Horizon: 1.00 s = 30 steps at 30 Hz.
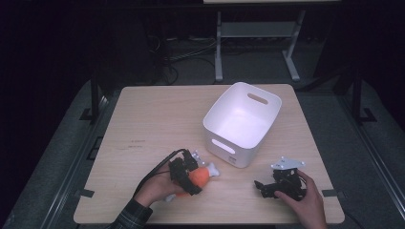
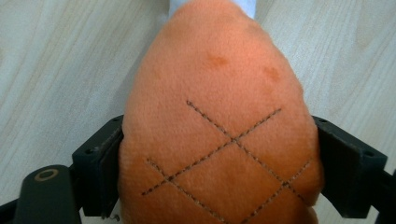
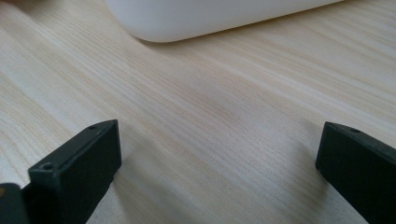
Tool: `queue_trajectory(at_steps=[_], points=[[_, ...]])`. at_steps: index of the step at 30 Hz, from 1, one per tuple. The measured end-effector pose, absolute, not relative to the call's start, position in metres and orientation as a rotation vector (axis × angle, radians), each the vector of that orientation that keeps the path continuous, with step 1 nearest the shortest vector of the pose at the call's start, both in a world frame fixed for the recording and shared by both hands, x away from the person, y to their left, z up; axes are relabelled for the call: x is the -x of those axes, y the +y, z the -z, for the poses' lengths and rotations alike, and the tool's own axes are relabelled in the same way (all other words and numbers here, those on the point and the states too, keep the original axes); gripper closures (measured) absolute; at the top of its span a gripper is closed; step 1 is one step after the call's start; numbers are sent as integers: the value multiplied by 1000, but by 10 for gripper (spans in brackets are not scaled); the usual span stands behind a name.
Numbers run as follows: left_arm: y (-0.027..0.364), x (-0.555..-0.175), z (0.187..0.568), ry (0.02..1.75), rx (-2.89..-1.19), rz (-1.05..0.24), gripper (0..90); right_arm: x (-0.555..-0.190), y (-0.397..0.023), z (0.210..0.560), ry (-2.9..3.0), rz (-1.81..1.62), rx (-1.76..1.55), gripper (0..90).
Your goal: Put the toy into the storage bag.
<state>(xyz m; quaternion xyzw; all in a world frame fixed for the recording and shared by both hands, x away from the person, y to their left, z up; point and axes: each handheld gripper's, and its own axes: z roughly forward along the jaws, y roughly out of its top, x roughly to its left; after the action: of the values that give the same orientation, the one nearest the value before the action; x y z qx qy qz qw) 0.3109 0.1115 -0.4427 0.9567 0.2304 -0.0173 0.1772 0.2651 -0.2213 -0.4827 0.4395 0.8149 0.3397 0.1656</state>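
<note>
Right now your left gripper (image 1: 190,177) is clamped on the orange plush drumstick (image 1: 199,177), low on the table (image 1: 157,119) just in front of the white bin (image 1: 242,123). From the high view you can see the toy's white bone end (image 1: 214,170) poking out toward the bin, close to its near wall but apart from it. Your left gripper view adds what that one cannot: both jaws press into the plush's sides (image 2: 219,140), and brown cross-stitched lines run over its orange face. Your right gripper (image 1: 267,187) rests on the table well to the right of the toy, with its jaws spread wide. Your right gripper view shows bare wood grain (image 3: 210,116) between them and the bin's rounded bottom edge (image 3: 196,18) just ahead.
</note>
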Motion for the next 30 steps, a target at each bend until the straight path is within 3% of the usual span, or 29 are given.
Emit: queue_trajectory(at_steps=[9,30], points=[[114,-312,441,655,-2692,59,202,-265,-221,483,2321,-968,-1253,0],[136,-315,419,659,-2587,42,209,-265,-221,483,2321,-968,-1252,0]])
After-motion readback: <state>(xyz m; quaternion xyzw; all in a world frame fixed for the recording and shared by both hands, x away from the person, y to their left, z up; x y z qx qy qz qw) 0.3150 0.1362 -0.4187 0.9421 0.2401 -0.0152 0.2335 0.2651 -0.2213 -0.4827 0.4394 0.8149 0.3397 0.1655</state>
